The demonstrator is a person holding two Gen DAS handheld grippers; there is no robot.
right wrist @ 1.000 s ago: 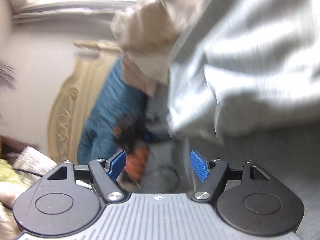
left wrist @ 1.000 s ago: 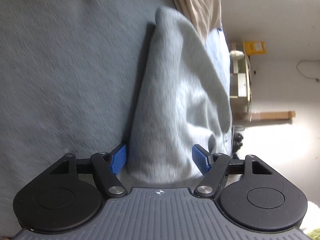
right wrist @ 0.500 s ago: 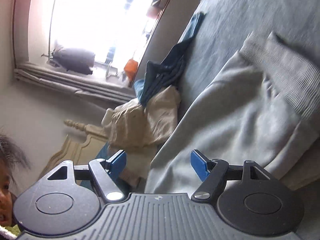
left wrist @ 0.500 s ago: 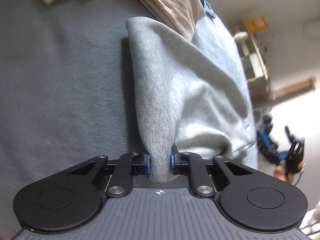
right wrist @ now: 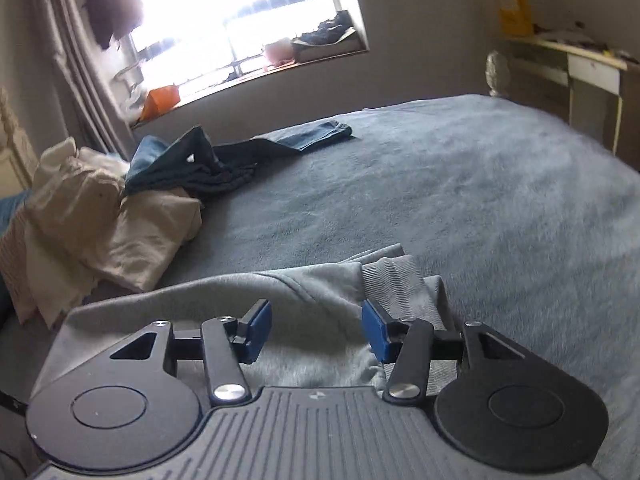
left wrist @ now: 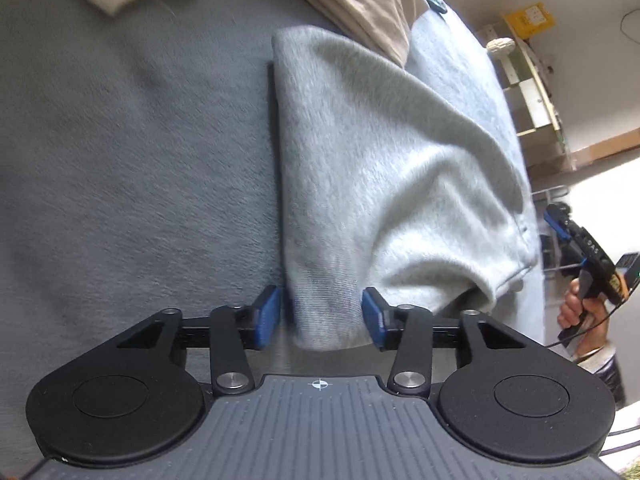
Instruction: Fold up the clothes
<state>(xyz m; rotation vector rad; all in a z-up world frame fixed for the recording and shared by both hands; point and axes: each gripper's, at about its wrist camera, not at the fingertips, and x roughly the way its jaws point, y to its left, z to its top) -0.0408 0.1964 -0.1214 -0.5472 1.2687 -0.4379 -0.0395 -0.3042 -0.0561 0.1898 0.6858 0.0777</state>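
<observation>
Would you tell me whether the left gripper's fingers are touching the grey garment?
Cannot tell: left wrist view shows left gripper fingers straddling grey garment, blurred.

Daylight poured through the window [right wrist: 248,20] in the right wrist view, blown out to white glare. The bed [right wrist: 480,184] lay softly lit, its far side smeared by motion blur. Both fisheye views bent hard at the edges; the grey garment [left wrist: 380,168] looked slightly blurred.
</observation>
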